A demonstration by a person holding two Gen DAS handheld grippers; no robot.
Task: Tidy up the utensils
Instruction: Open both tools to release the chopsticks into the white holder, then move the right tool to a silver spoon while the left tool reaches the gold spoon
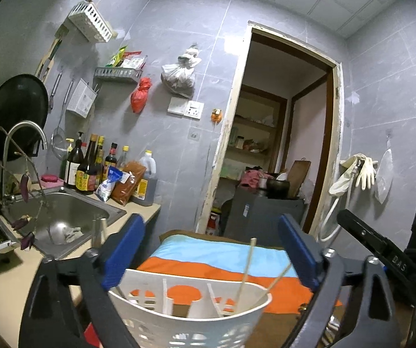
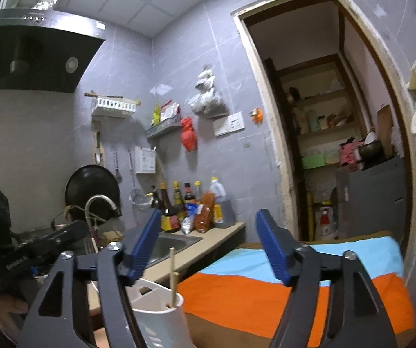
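Between the spread left hand-held gripper (image 1: 208, 249), white slotted utensil basket (image 1: 196, 313), pale chopsticks (image 1: 245, 272) upright, right hand-held gripper (image 2: 210, 249) released.

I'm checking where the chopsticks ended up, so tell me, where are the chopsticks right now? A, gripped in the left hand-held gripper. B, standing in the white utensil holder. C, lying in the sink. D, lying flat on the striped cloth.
B: the chopsticks stand upright inside the white utensil holder, and the blue pads of the left hand-held gripper stand wide apart with nothing pressed between them.
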